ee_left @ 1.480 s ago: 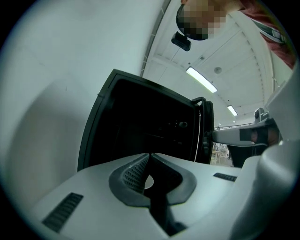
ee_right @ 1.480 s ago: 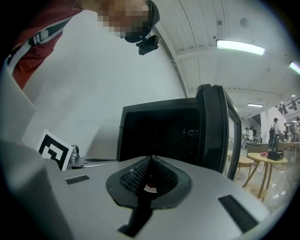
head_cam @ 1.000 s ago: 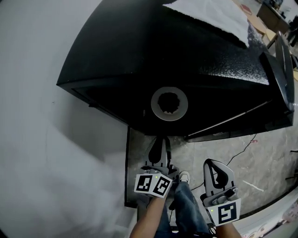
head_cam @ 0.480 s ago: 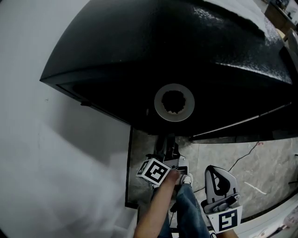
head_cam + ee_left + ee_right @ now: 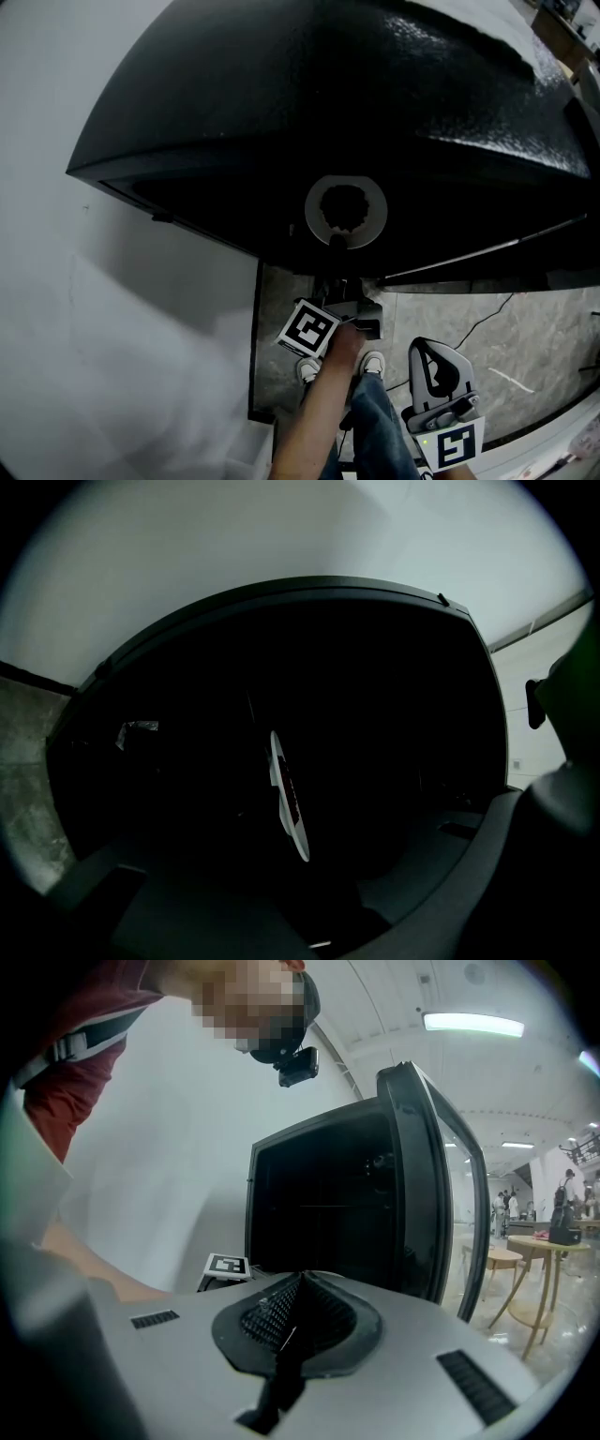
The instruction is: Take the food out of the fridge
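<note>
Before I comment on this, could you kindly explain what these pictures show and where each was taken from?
No robot: a person holds a two-jaw gripper in each hand. One picture comes from a head camera looking down on a black fridge; the other two come from cameras riding on the grippers. The left gripper points into the fridge's dark opening. Its jaws have just been opening and grip nothing, and a white plate lies ahead, in line with the gap. The right gripper hangs outside, shut and empty, facing the open door.

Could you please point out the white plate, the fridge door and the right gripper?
white plate point(image 5: 317, 211), head view, on its pale rim.
fridge door point(image 5: 412, 1194), right gripper view, on its dark edge.
right gripper point(image 5: 298, 1283), right gripper view, where its closed fingertips meet.
</note>
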